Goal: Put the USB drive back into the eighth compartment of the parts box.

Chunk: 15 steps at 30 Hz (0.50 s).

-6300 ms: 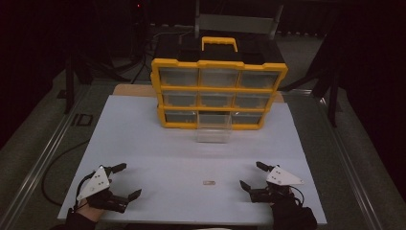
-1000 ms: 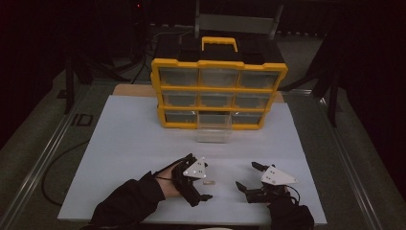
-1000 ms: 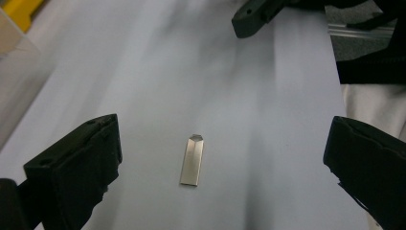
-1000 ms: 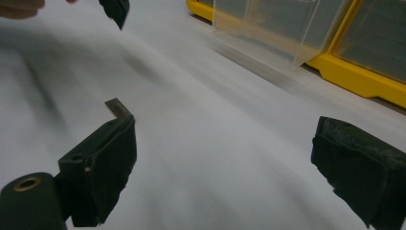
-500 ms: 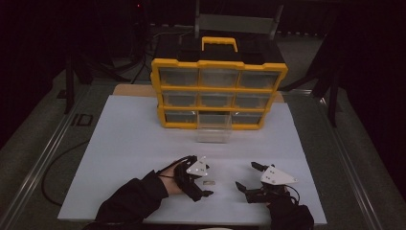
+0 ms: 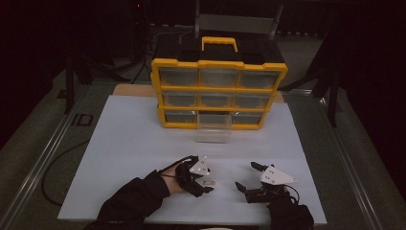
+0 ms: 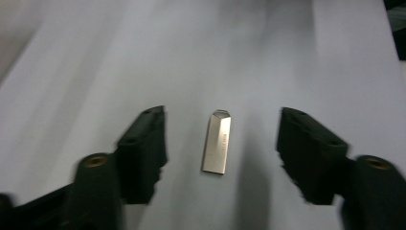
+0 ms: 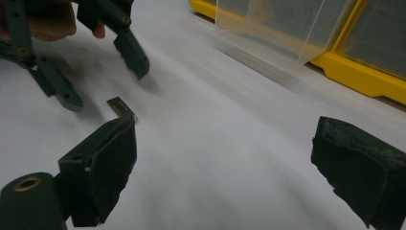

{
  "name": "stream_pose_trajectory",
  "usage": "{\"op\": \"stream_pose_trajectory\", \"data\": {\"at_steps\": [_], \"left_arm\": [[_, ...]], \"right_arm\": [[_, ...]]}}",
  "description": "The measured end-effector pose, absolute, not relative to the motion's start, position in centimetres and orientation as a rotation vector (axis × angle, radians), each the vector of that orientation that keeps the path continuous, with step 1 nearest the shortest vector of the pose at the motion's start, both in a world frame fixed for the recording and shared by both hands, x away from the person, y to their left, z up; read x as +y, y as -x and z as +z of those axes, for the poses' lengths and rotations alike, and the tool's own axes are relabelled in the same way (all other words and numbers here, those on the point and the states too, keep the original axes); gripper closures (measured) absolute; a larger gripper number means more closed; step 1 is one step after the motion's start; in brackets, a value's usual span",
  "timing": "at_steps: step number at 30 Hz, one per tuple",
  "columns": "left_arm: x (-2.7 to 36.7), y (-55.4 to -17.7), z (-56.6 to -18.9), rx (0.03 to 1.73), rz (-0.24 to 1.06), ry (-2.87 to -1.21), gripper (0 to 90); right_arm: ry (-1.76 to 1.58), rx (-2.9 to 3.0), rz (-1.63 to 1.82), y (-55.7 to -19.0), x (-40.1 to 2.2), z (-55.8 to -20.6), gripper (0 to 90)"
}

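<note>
Your left gripper (image 6: 207, 183) sits near the front edge of the white tabletop (image 6: 129, 143), a little left of its middle, your dark sleeve (image 6: 131, 199) trailing to that edge. Its jaws have just been closing, yet they grasp nothing: in the left gripper view the two black, matte, blocky pads (image 7: 143, 148) stand on either side of the stick (image 7: 217, 141) with bare tabletop showing on both sides. The stick is a small flat metal slab, silvery and brushed, tapered to a point at its far end; faint lettering runs along it, too small to read. In the high view it is only a pale sliver (image 6: 208, 182) between the jaws.

Your right gripper (image 6: 245, 176) rests near the front edge, right of the middle, well apart from the stick, jaws spread wide and empty. In the right gripper view its left pad (image 8: 103, 167) covers the near end of the stick (image 8: 118, 105).

Toward the back edge stands the organizer (image 6: 219, 93): yellow plastic frame, clear drawers, a handle on top. One clear drawer (image 6: 213, 127) in the bottom row is pulled out; its contents are hard to make out.
</note>
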<state>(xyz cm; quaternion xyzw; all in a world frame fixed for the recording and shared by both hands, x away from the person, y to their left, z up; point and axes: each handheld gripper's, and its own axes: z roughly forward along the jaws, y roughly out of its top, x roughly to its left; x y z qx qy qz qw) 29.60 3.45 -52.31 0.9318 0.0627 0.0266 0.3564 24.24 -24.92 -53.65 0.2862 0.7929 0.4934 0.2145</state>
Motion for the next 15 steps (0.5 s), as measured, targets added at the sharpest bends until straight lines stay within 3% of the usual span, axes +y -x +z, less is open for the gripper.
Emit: {"op": "stream_pose_trajectory", "data": {"at_steps": [15], "left_arm": [[2.76,-29.43,-52.89,0.133,0.087,-2.451,61.3]], "right_arm": [[-0.79,2.201,1.371,-24.22,-24.85,-53.61,8.7]]}}
